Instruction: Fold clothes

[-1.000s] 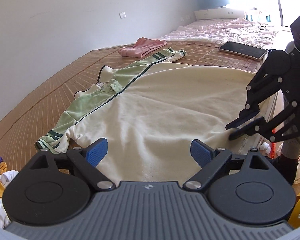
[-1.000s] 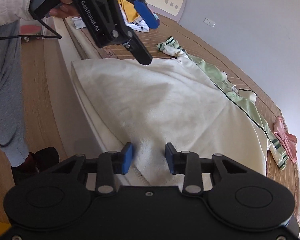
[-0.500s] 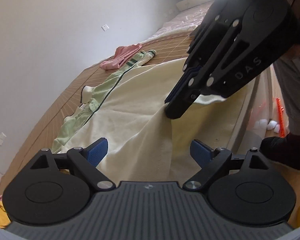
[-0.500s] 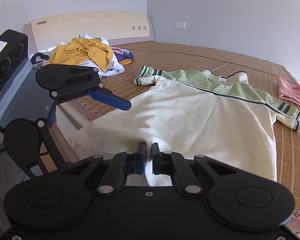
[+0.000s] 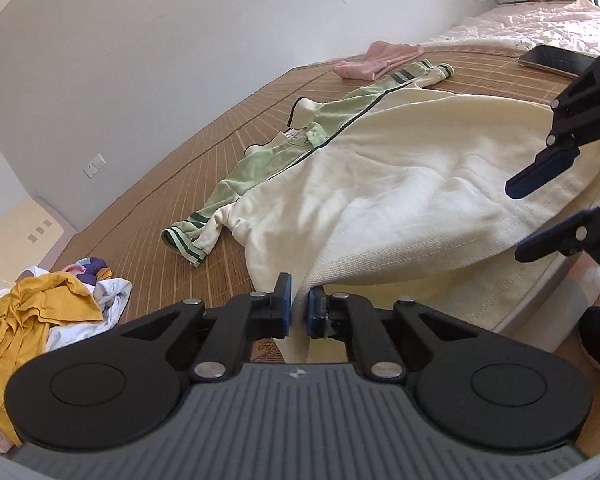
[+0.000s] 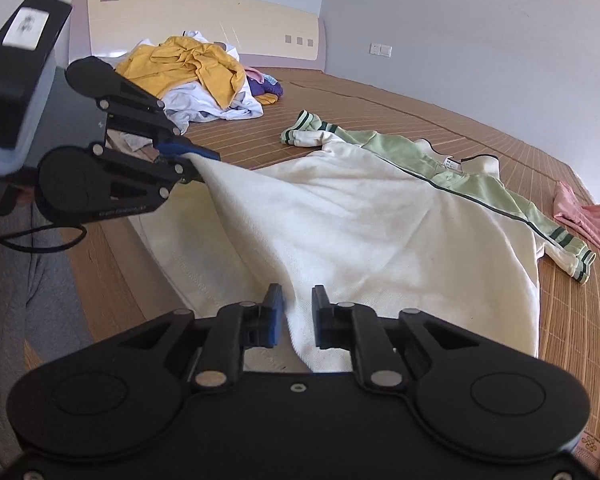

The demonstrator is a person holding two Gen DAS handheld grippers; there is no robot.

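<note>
The cream and green sweatshirt [image 5: 400, 168] lies spread on the bamboo mat [image 5: 228, 152]. The left gripper [image 5: 299, 305] is clamped on its hem corner. The right gripper's [image 6: 297, 312] jaws have just been opening; cloth hangs loosely between its parted fingers [image 6: 274, 312].

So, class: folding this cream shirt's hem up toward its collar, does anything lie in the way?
Nothing visible does. The cream shirt is bare on top; the pink garment lies beyond one sleeve, and the clothes pile sits apart on the mat.
</note>
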